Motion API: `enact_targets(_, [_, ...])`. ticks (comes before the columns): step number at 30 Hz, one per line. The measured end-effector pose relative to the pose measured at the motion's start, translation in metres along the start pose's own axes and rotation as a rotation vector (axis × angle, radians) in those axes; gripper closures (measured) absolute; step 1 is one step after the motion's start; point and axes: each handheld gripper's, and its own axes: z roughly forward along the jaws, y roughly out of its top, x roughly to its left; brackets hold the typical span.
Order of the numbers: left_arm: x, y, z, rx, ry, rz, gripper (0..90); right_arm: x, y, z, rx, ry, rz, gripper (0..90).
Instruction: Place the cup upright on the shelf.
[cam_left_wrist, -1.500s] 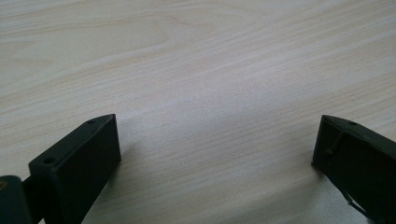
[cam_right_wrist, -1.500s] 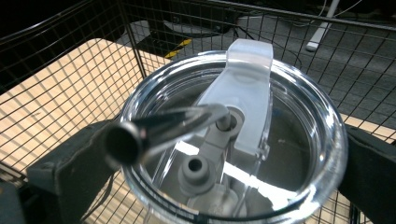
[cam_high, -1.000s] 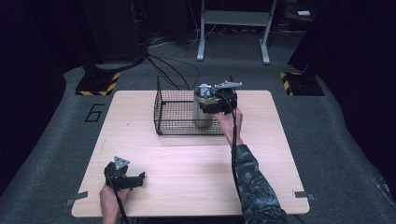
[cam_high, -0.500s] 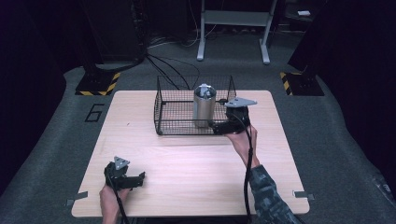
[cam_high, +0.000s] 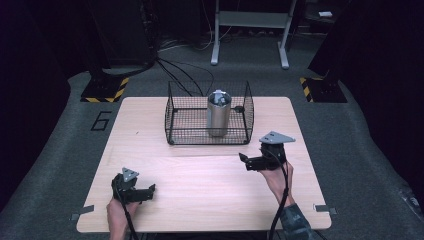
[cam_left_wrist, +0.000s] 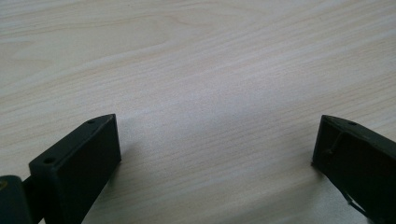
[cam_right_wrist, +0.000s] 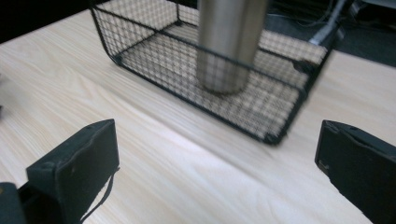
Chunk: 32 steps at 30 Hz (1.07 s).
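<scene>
The right gripper (cam_high: 245, 162) has withdrawn from the wire basket (cam_high: 172, 117) to the bare table (cam_high: 210, 190) in front of it, jaws wide apart and empty. This suggests placement is complete. The steel cylinder (cam_high: 218, 116) stands upright inside the basket, right of centre. The left gripper (cam_high: 150, 190), also wide open and empty, rests well in front of the basket.

Pale wooden table (cam_high: 200, 165) under a black wire basket (cam_high: 185, 122).
</scene>
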Motion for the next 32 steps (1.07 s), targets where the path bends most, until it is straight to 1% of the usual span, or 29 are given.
enact_targets(3, [0.000,0.000,0.000,0.000,0.000,0.000,0.6,-0.007,-0.021,-0.007,0.006,-0.032,0.022,0.0])
enact_targets(8, [0.000,0.000,0.000,0.000,0.001,0.001,0.6,-0.019,-0.053,-0.016,0.024,-0.081,0.080,0.0])
enact_targets(11, [0.000,0.000,0.000,0.000,0.001,0.001,0.6,-0.027,-0.073,-0.019,0.043,-0.111,0.121,0.0])
enact_targets(12, [0.000,0.000,0.000,-0.001,0.001,0.002,0.6,-0.029,-0.080,-0.020,0.051,-0.118,0.131,0.0])
enact_targets(14, [-0.001,0.000,0.000,-0.004,0.008,0.007,0.6,-0.033,-0.093,-0.020,0.078,-0.150,0.140,0.0])
enact_targets(18, [0.000,0.000,0.000,0.000,0.004,0.006,0.6,-0.042,-0.120,-0.020,0.124,-0.158,0.206,0.0])
enact_targets(22, [0.000,0.000,0.000,0.001,0.001,0.000,0.5,-0.050,-0.137,-0.021,0.154,-0.172,0.236,0.0])
enact_targets(23, [0.000,0.000,0.000,0.001,0.001,0.000,0.4,-0.051,-0.140,-0.021,0.161,-0.175,0.235,0.0])
enact_targets(24, [0.000,0.000,0.000,0.001,0.002,0.001,0.4,-0.051,-0.141,-0.022,0.156,-0.176,0.244,0.0])
enact_targets(26, [0.000,0.000,0.000,0.000,0.004,0.003,0.2,-0.051,-0.141,-0.023,0.150,-0.184,0.226,0.0])
enact_targets(27, [0.000,0.000,0.000,0.000,0.002,0.001,0.2,-0.052,-0.142,-0.022,0.161,-0.177,0.230,0.0])
enact_targets(28, [0.000,0.000,0.000,0.003,0.002,0.006,0.2,-0.052,-0.142,-0.021,0.185,-0.167,0.230,0.0])
enact_targets(29, [0.000,0.000,0.000,0.003,0.001,0.005,0.2,-0.052,-0.141,-0.020,0.183,-0.177,0.218,0.0])
enact_targets(30, [0.000,0.000,0.000,-0.001,0.003,0.002,0.2,-0.050,-0.141,-0.019,0.197,-0.187,0.215,0.0])
enact_targets(32, [0.000,0.000,0.000,-0.001,0.003,0.001,0.2,-0.047,-0.140,-0.016,0.221,-0.210,0.164,0.0])
